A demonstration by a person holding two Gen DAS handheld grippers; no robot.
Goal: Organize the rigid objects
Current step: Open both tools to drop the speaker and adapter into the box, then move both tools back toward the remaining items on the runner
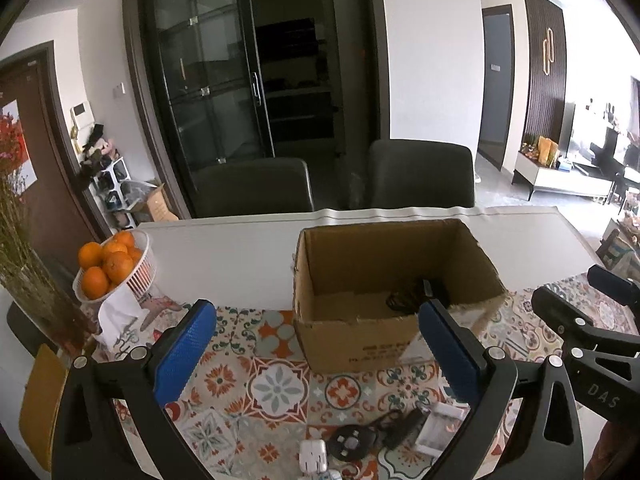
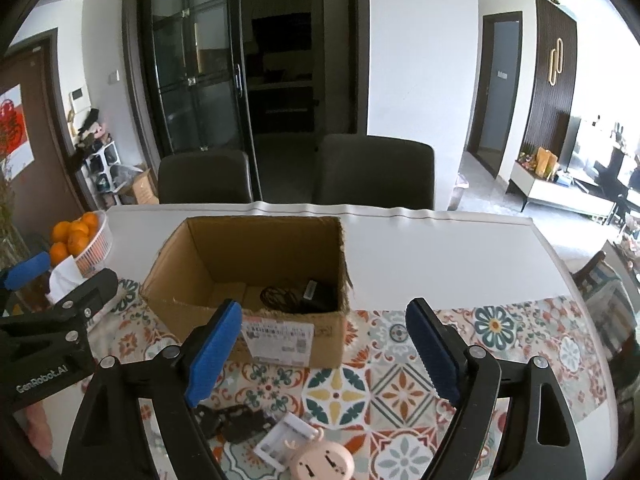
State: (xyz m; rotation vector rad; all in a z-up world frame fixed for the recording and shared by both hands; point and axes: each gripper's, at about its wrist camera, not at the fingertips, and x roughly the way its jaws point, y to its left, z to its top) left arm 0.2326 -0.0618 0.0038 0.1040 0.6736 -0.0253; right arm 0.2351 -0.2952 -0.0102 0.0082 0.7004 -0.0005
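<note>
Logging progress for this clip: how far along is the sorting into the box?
Done: one black adapter with its cord lies in the cardboard box.
In hand: nothing; left gripper and right gripper are both open and empty.
Left: black plug, white charger, white battery case and pink plug on the patterned cloth.

You get daylight from the right in both views, where the living room (image 1: pixel 592 160) blows out to near white. The glass doors (image 2: pixel 192 72) stay dark, with faint reflections. Your box (image 2: pixel 256 264) interior is shadowed; its black contents are hard to make out, perhaps a cable. Fisheye bending and black vignetting crowd all 4 corners.
</note>
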